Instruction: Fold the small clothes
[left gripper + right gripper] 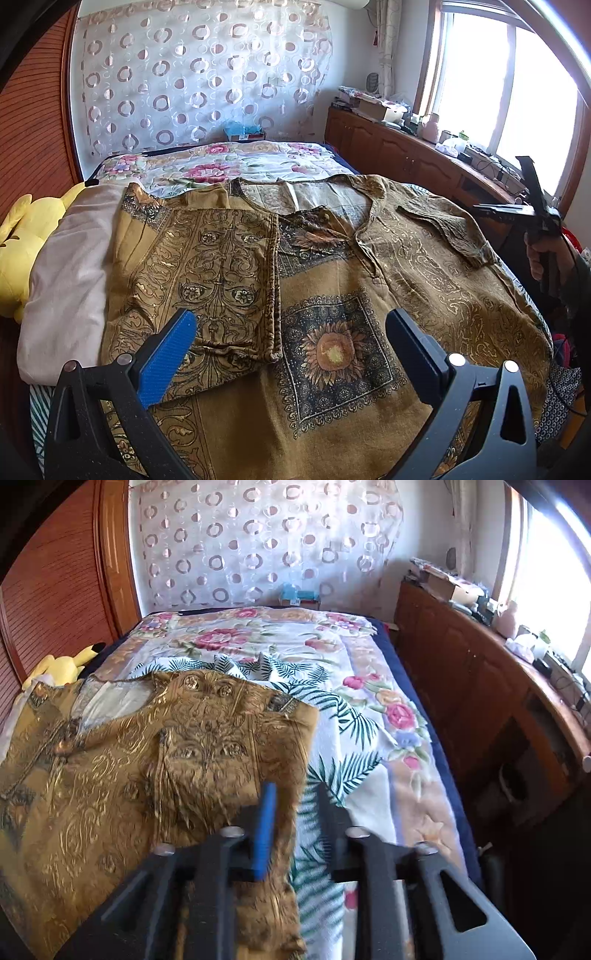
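Mustard patterned shirt [332,280] flat, sleeve folded inward.

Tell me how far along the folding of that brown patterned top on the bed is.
Early on. Done: one sleeve is already folded in across the front of the brown top. In hand: the right claw has the top's side edge between its fingers, which look partly closed; a firm grip is unclear. The left claw hangs open over the sunflower print, holding nothing. Left: the other sleeve still lies spread, and the body is unfolded.

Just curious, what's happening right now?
Left gripper open, over the golden patterned shirt. Right gripper open around its edge. Left sleeve folded in. Nothing in the way.
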`<state>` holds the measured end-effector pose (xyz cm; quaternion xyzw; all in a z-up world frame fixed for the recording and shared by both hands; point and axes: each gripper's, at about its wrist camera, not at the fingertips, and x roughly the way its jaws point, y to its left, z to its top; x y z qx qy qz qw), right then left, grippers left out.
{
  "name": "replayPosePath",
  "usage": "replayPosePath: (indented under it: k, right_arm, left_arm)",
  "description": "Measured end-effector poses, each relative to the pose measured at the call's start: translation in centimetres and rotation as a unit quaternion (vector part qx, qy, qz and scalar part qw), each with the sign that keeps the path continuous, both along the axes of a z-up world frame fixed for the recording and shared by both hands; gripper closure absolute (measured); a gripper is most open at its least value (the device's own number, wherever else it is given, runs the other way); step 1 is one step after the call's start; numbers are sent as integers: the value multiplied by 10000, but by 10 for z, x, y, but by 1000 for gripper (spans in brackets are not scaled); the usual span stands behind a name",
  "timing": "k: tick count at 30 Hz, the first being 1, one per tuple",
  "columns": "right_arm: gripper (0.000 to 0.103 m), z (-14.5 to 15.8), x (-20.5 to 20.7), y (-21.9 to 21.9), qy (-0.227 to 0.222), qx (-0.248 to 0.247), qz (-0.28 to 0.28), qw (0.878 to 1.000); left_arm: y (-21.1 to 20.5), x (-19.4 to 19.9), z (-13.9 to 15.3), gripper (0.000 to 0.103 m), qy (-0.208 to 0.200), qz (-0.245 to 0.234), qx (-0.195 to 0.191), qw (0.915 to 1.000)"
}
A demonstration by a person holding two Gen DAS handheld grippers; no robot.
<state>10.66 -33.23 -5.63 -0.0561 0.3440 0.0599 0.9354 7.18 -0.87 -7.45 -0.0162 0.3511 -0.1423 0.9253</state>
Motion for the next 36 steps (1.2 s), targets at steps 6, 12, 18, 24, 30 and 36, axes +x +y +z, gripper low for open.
replayPosePath:
  k: [6, 12, 18, 24, 30, 36]
  right_arm:
    - [67, -18, -41, -2, 226, 14, 247, 9994]
    - [67, -35, -64, -16, 426, 131, 350, 9984]
    - [75, -31, -66, -26, 441, 249, 433, 9978]
    - [59, -12, -58, -19, 204, 164, 411, 9988]
    - [59, -10, -16, -11, 153, 102, 462, 9988]
    - [59, -17, 25, -3, 251, 105, 436, 9987]
  left_arm:
    - [-1, 0, -1, 0, 32, -6, 9, 10000]
    - [-2, 1, -2, 0, 54, -36, 47, 10000]
    - [0, 7, 1, 0, 23, -45, 129, 9999]
    - [23, 34, 3, 0, 46, 80, 310, 9995]
    - [57, 67, 1, 5, 112, 366, 578, 9976]
    - [89, 97, -4, 22, 281, 611, 586, 9960]
